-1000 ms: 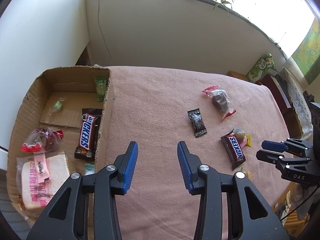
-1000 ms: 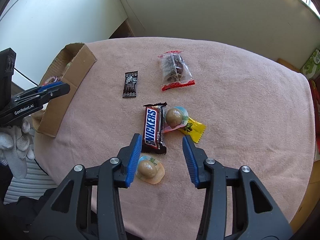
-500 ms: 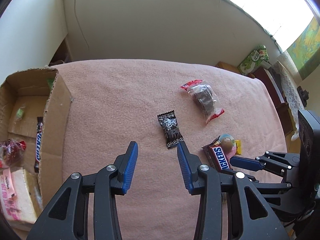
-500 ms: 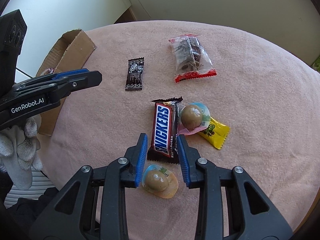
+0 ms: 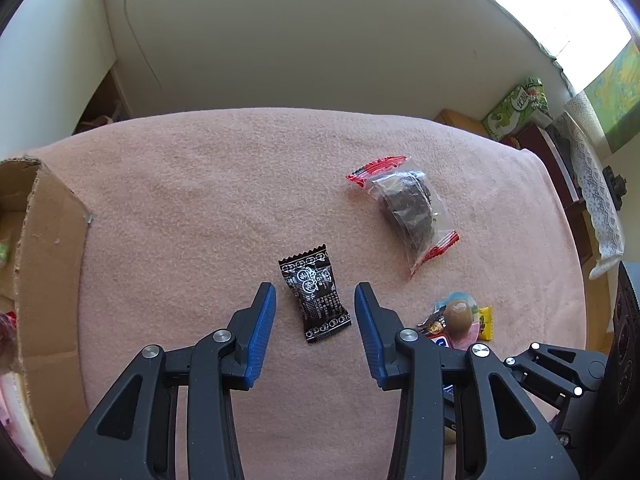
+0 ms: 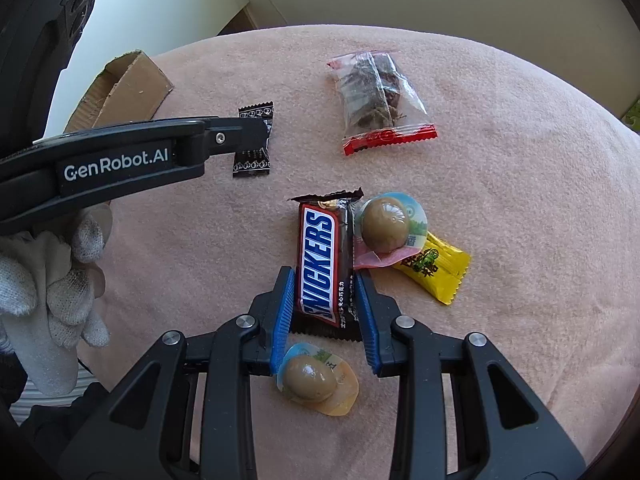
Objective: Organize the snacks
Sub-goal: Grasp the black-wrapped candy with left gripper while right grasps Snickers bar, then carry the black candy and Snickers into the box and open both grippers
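Observation:
My right gripper [image 6: 325, 280] is shut on the lower end of a Snickers bar [image 6: 325, 261] that lies on the pink cloth. My left gripper [image 5: 315, 300] is open, with a small black candy packet [image 5: 314, 298] on the cloth between its blue pads. That packet also shows in the right wrist view [image 6: 253, 140], partly behind the left gripper's finger [image 6: 132, 158]. A clear bag with red ends [image 5: 408, 208] lies further right. The cardboard box [image 5: 48, 280] stands at the left edge.
Two round brown sweets in clear cups [image 6: 386, 224] [image 6: 316, 380] and a yellow packet [image 6: 434, 268] lie around the Snickers bar. A green box [image 5: 516, 110] stands beyond the table's far right corner. A wall runs behind the table.
The right gripper moved forward and closed on the Snickers bar. The left gripper swung right, away from the box, and came down around the black packet.

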Available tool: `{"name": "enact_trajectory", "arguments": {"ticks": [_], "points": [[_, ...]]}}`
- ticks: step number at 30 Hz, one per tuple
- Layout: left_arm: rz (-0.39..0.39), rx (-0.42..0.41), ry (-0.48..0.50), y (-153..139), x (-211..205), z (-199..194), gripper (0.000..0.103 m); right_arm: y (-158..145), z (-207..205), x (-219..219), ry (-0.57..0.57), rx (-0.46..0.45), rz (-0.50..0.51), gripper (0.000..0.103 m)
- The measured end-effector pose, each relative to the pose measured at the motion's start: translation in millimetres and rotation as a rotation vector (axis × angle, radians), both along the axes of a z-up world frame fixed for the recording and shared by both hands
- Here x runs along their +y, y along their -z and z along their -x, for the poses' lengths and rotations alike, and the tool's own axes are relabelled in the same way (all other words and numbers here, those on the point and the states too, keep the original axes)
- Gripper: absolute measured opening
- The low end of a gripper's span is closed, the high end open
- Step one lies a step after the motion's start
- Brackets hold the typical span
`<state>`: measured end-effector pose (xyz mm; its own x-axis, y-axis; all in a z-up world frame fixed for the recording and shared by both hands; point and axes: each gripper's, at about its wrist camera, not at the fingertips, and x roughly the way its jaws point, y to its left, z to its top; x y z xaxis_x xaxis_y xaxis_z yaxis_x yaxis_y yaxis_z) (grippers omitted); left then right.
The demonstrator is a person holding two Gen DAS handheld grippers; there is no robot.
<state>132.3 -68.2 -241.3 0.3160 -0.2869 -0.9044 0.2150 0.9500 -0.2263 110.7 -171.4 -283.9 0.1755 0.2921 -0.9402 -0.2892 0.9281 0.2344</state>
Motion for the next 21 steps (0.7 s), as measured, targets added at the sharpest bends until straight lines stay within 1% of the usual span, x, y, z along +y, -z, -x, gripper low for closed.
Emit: {"name": "enact_trajectory", "arguments": {"ticks": [6,8,9,10,15,21], "points": [[-0.055,-0.005,0.003,8.2,-8.5,0.9,0.038,2.1,-2.1,15.2,0.0,-0.014,0.043,0.032],[-0.096,-0.025,0.011,8.7,-12.1,1.9,0.029,3.6,-0.6,16.6,0.005,-0.016,0.05,0.031],[-0.11,-0.033,0.017,8.8,-15.3,1.4,0.027,3.9,-1.0,17.5,0.006,-0.015,0.052,0.03],[-0.115,-0.037,0.018,9.2,-15.0,1.4,0.023,4.3,-1.4,18.8,0.005,-0.015,0.056,0.03],[-0.085,-0.029,0.023,9.7,-2.8,0.0,0.021,4.8,-2.8,19.3,0.004,-0.008,0.047,0.029],[-0.061,-0.024,-0.007,7.7,16.2,5.6,0.021,1.5,-1.0,15.0,0.004,-0.001,0.021,0.029]]}}
